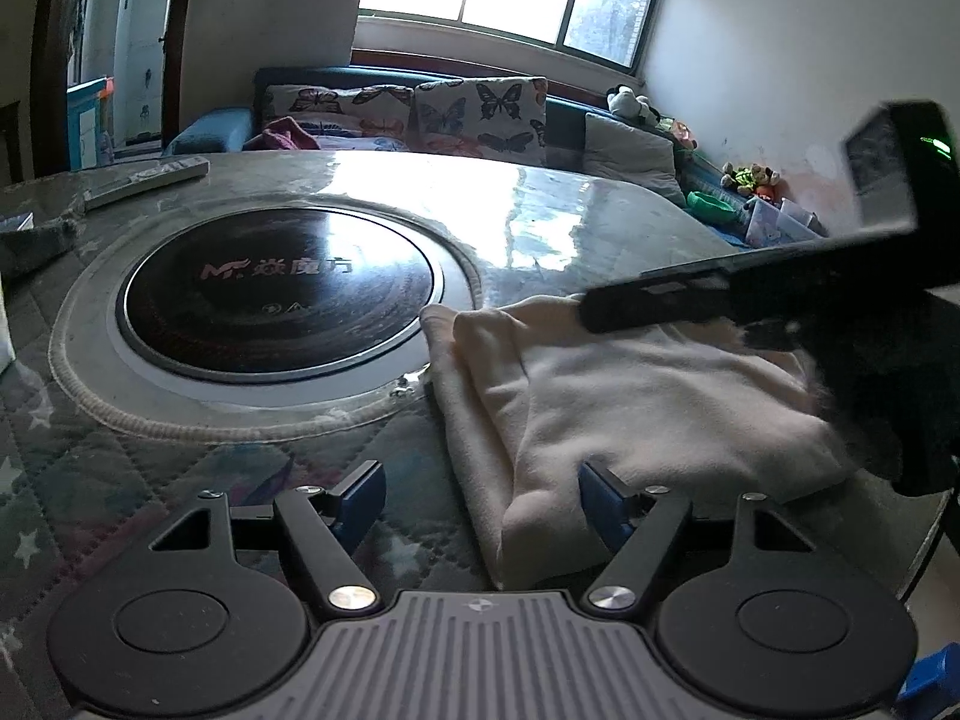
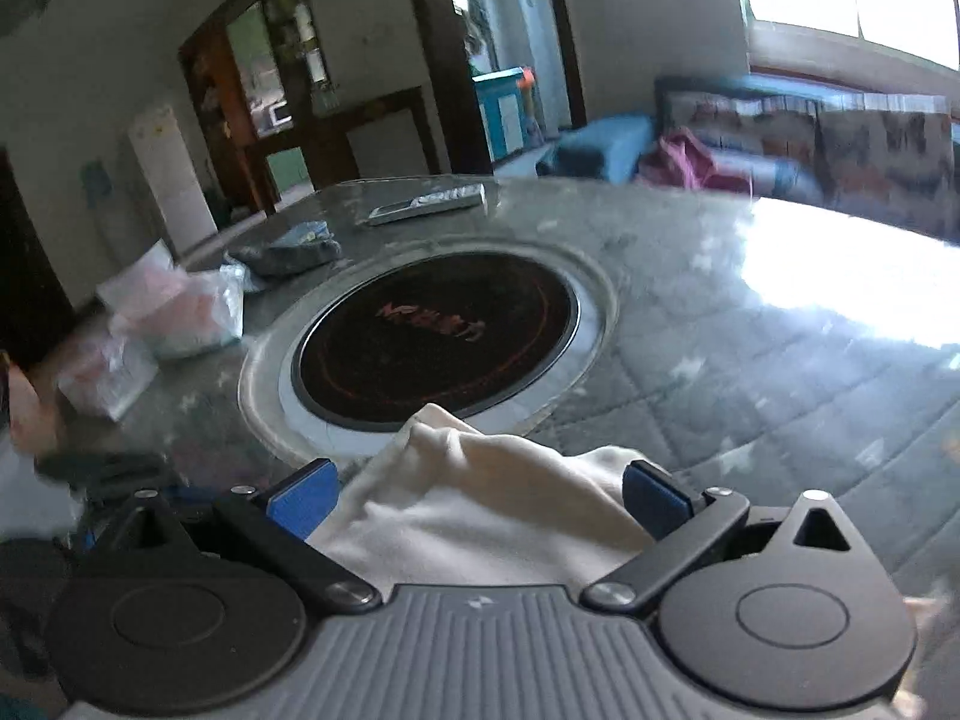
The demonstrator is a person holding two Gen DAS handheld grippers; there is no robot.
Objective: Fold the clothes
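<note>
One quilted surface (image 1: 150, 468) under glass, a round black cooktop (image 1: 276, 294) sunk in its middle. Cream garment (image 1: 630, 396) folded in layers at the near edge, just beside the cooktop — one corner touching its rim. Left hand-held gripper (image 1: 480, 498): blue pads spread wide, straddling the garment's near fold. Right hand-held gripper (image 2: 477, 495) — likewise apart, cloth bunched between, gripping nothing.
</note>
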